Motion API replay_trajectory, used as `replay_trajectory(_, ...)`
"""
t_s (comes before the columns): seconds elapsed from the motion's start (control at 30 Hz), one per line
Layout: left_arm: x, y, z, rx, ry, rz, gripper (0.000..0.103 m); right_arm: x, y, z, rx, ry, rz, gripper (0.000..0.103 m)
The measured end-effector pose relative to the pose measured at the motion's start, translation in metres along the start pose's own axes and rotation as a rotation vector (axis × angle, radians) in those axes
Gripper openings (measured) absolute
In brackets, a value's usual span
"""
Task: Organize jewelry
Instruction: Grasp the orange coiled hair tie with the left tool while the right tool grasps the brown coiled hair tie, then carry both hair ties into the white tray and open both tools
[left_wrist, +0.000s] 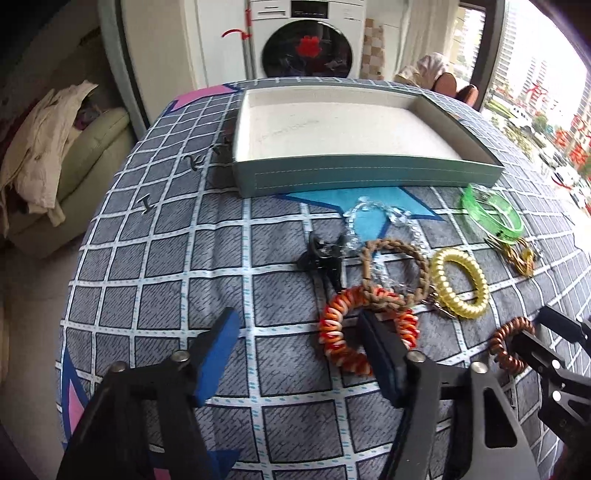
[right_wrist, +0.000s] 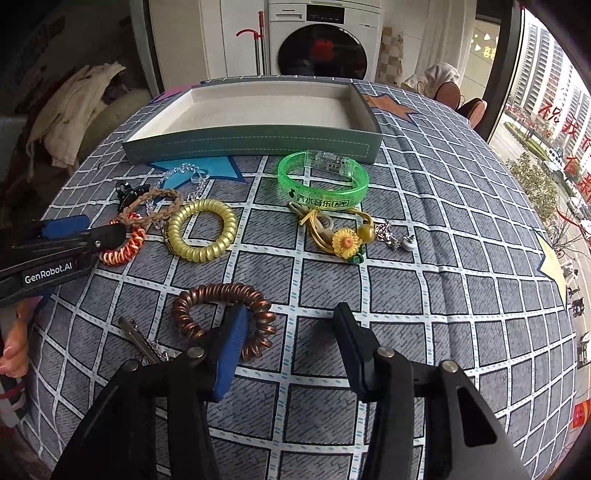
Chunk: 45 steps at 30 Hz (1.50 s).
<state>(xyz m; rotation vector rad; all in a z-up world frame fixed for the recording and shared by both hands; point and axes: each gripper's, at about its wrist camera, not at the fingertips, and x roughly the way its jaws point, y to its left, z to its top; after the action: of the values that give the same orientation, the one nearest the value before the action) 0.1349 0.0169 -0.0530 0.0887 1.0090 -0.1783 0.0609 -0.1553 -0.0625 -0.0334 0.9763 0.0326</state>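
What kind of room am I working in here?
Most likely a home living or laundry area: a front-loading washer stands behind the table, a sofa piled with clothes sits to the left, and a big window shows apartment towers.

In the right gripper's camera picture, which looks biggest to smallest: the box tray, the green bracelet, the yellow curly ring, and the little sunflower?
1. Box tray: by far the largest.
2. Green bracelet, copper-free pick but close call.
3. Yellow curly ring: looks nearly the same as the bracelet, so their order is unsure.
4. Sunflower: smallest.
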Motion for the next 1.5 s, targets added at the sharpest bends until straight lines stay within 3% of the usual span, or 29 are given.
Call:
replay_trajectory(0.07, -0.002, -0.006, 0.001, 0.037, -0.004, -0.018, 0.055, 0.0, 0.003, 0.002, -0.012, 0.005, 0.01, 0.041)
replay_trajectory(0.1, -0.002, -0.009, 0.002, 0.053, -0.003, -0.025, 0.04, 0.0, 0.004, 0.002, -0.019, 0.007, 0.018, 0.034)
replay_trajectory(0.13, -0.002, -0.012, 0.003, 0.068, -0.001, -0.032, 0.034, 0.0, 0.006, 0.002, -0.025, 0.009, 0.023, 0.027)
replay_trajectory(0.23, -0.003, -0.012, 0.003, 0.082, -0.001, -0.058, 0.034, -0.001, 0.009, 0.001, -0.031, 0.009, 0.027, 0.014)
replay_trajectory(0.37, -0.013, -0.004, -0.004, 0.055, -0.002, -0.122, 0.034, -0.006, 0.005, 0.0, 0.011, 0.002, 0.063, 0.013)
replay_trajectory(0.6, -0.044, 0.004, -0.008, 0.056, -0.05, -0.169, 0.034, -0.025, -0.011, 0.011, 0.085, -0.037, 0.124, 0.013)
replay_trajectory(0.97, -0.069, 0.006, 0.035, 0.062, -0.137, -0.213, 0.034, -0.036, -0.026, 0.061, 0.135, -0.095, 0.167, 0.013)
replay_trajectory(1.2, -0.05, 0.001, 0.081, 0.07, -0.166, -0.183, 0.034, -0.02, -0.032, 0.112, 0.125, -0.114, 0.155, 0.013)
replay_trajectory(1.5, 0.021, 0.003, 0.146, 0.04, -0.117, -0.114, 0.034, 0.038, -0.043, 0.172, 0.149, -0.084, 0.129, 0.013)
